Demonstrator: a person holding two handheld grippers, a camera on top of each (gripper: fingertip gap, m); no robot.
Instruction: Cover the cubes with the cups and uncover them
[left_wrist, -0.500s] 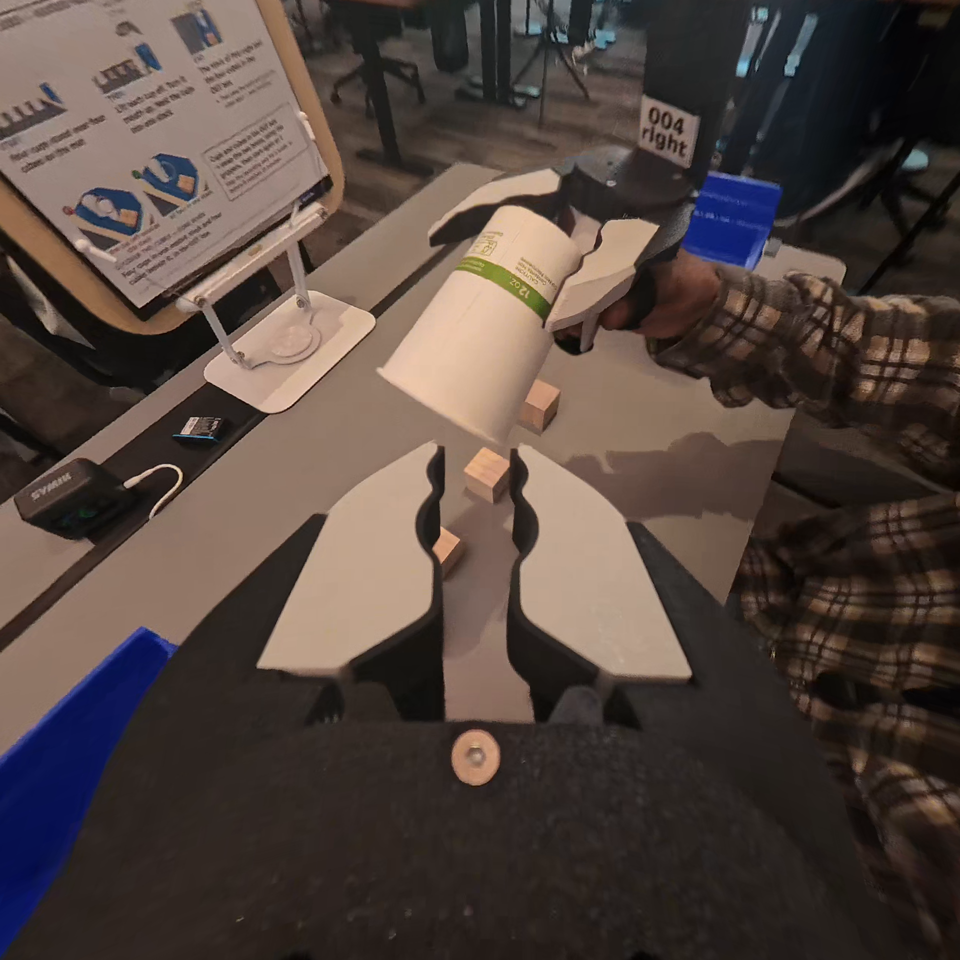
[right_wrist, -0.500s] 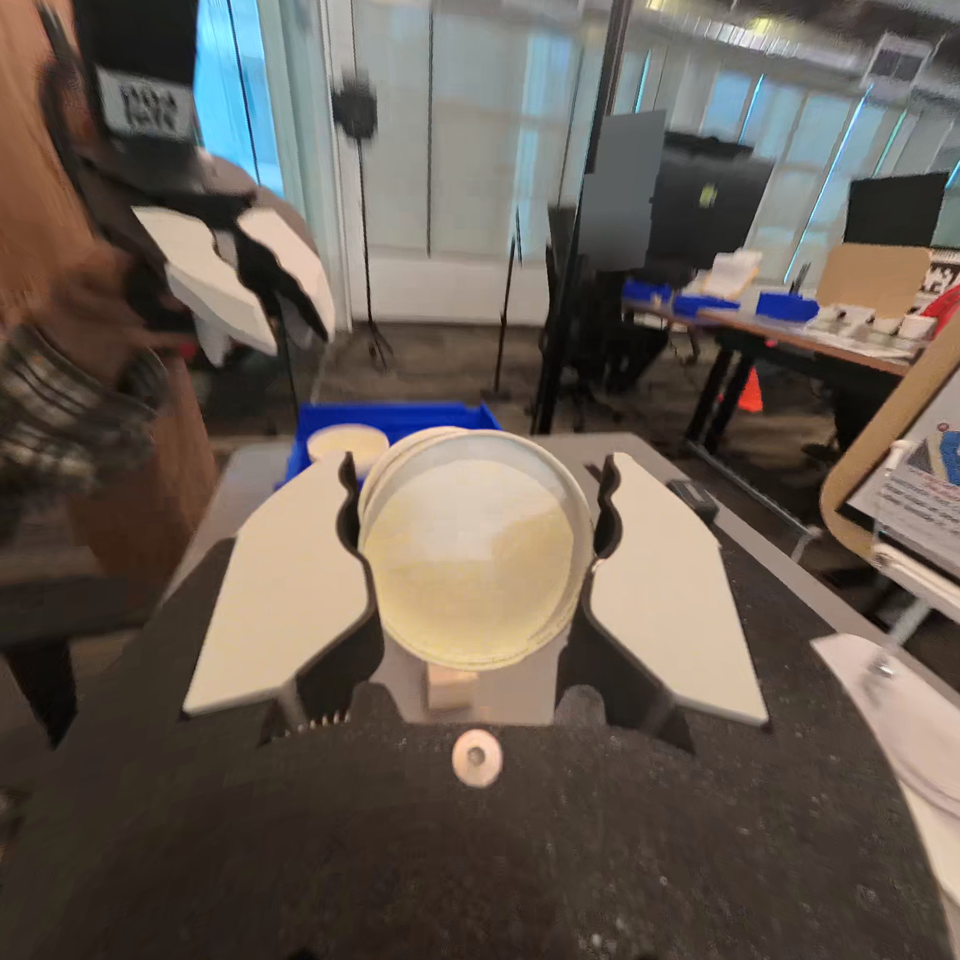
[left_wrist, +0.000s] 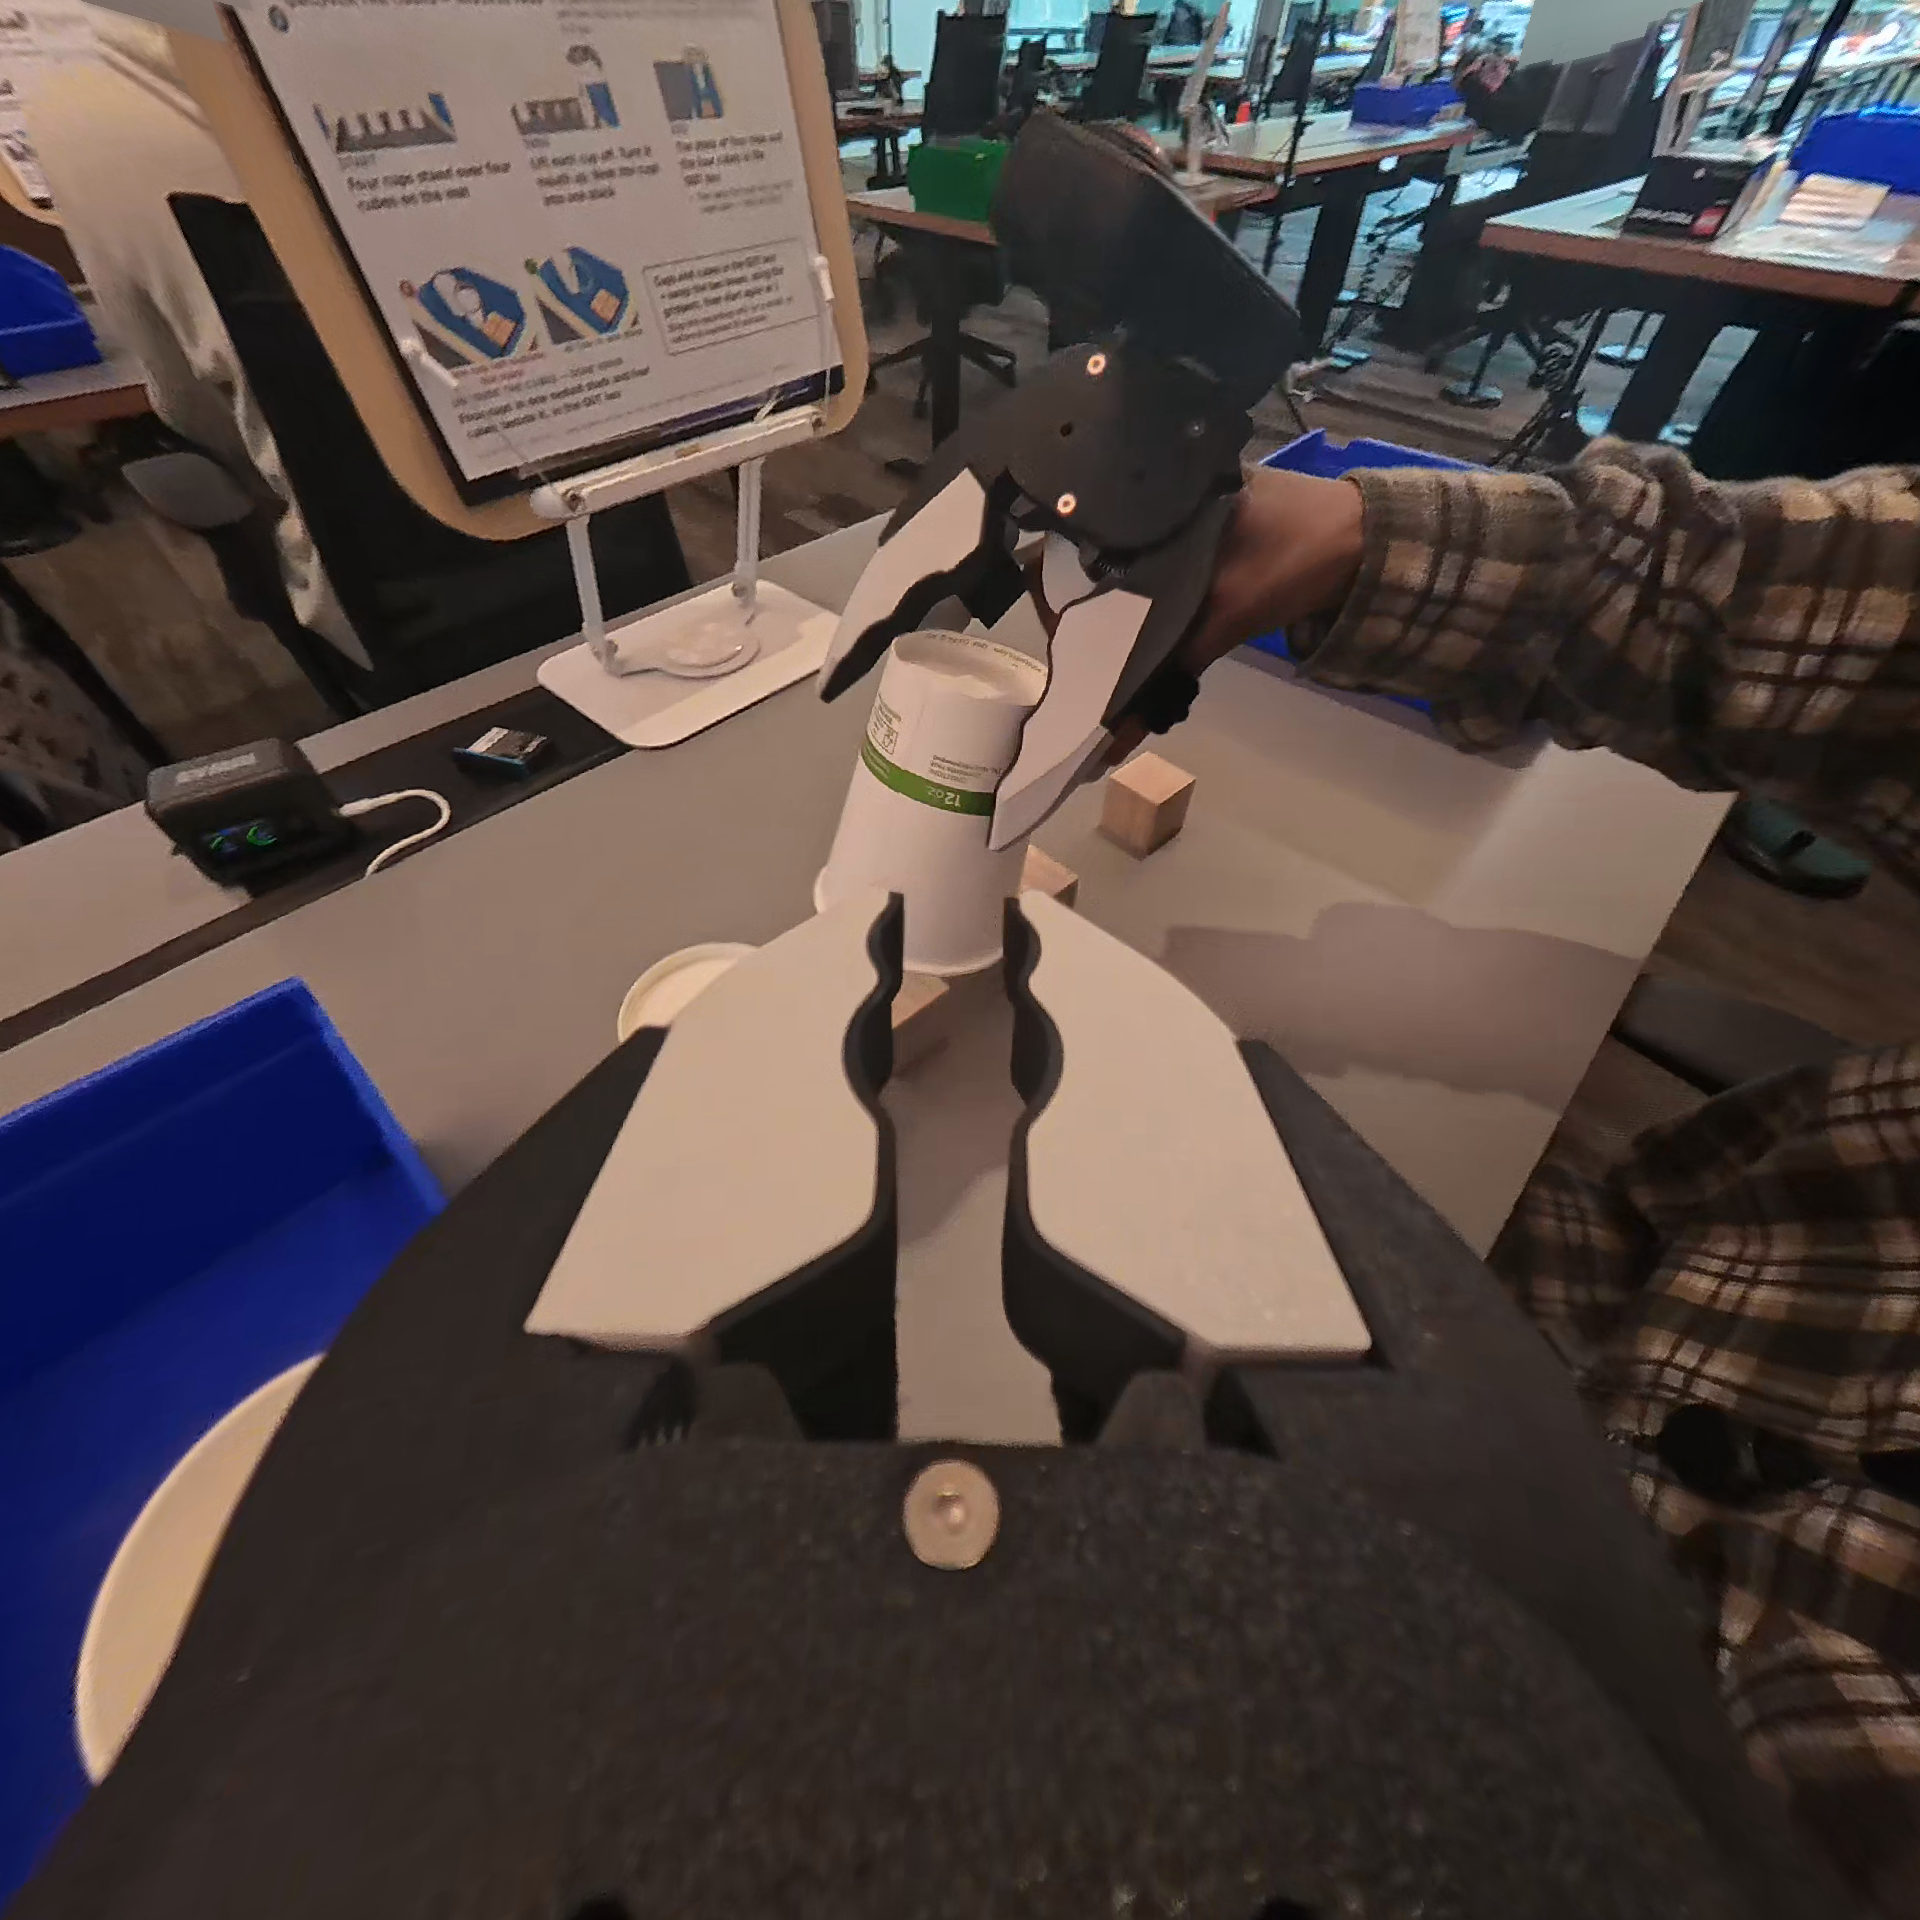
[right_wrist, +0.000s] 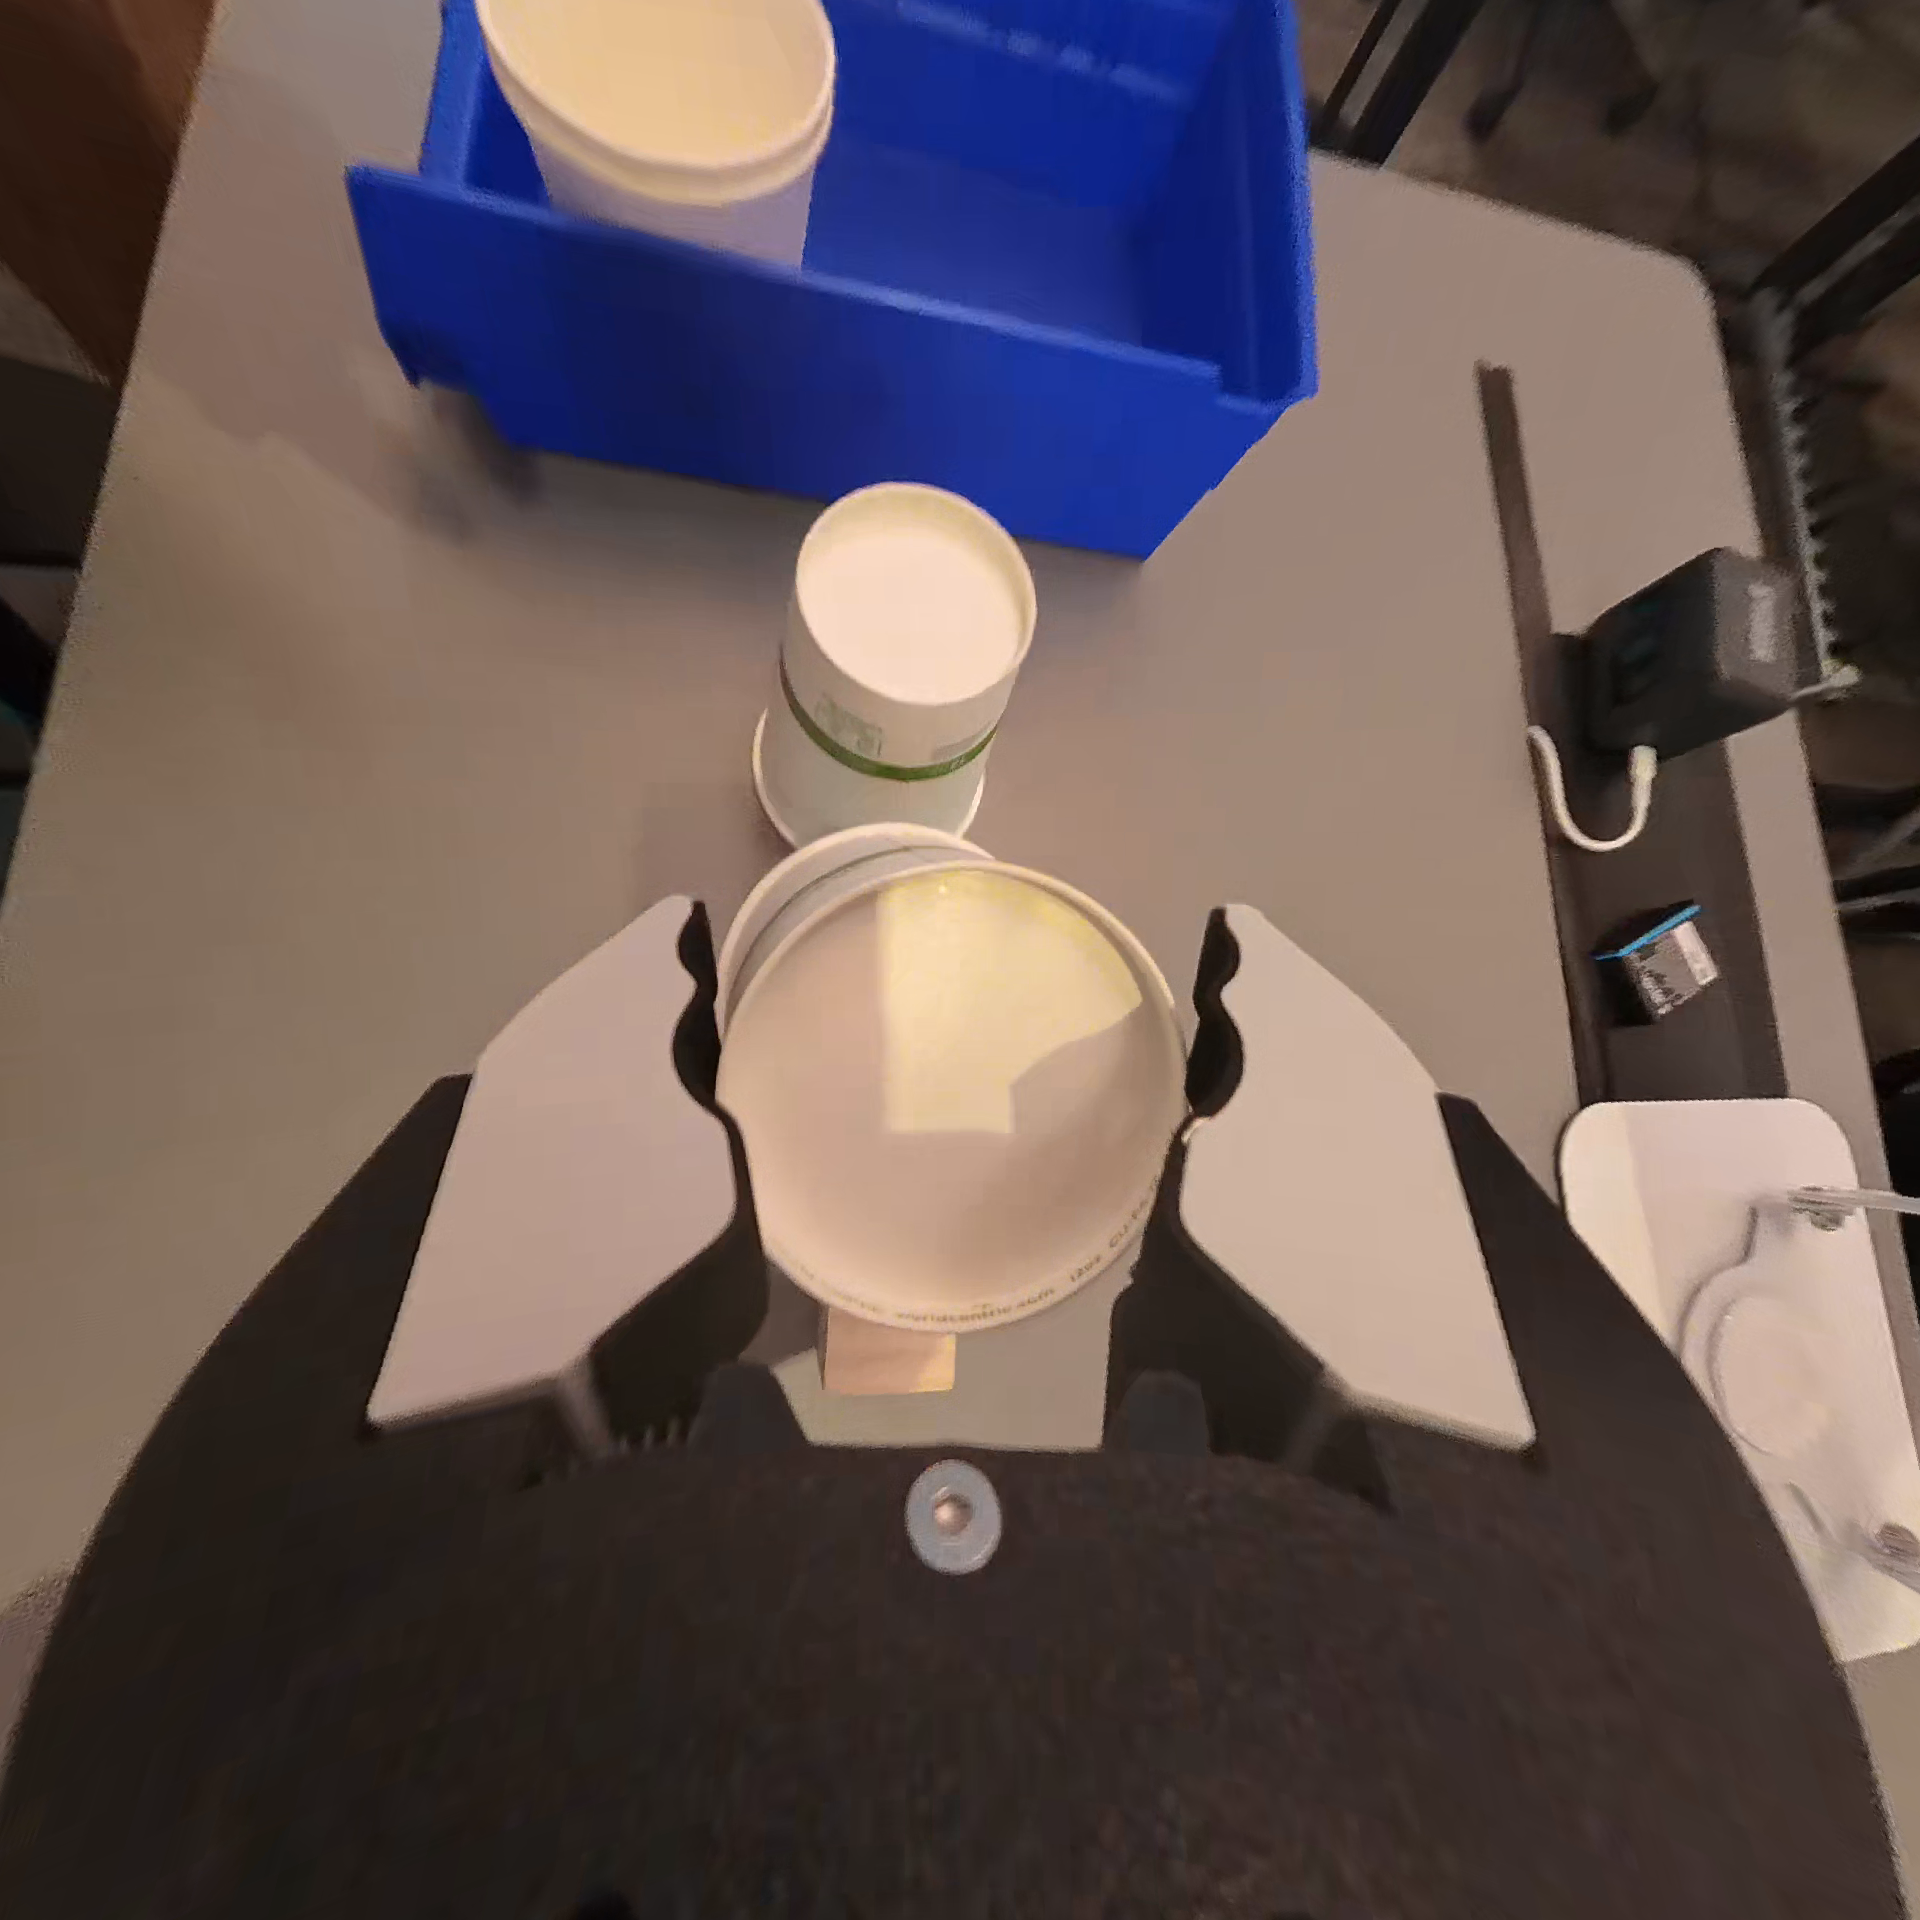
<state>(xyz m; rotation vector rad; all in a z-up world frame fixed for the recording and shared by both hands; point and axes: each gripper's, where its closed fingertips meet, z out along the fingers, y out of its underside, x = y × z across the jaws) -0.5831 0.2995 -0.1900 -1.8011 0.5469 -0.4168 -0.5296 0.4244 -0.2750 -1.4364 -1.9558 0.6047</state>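
Now the right tongs (left_wrist: 925, 748), frame centre, have lowered their gripped cup (left_wrist: 925, 821) upright onto the desk (left_wrist: 623, 862); left tongs (left_wrist: 945, 925) stay empty, parted.

row is tight: upside-down cup (right_wrist: 894, 665) stands just beyond the held cup (right_wrist: 951, 1091), blue bin (right_wrist: 831, 343) right behind it. open table (right_wrist: 364, 779) on one side; charger (right_wrist: 1704, 644) and stand base (right_wrist: 1704, 1299) crowd the other edge.

Office desks (left_wrist: 1683, 260) and chairs (left_wrist: 956, 343) behind grey table (left_wrist: 1351, 914).
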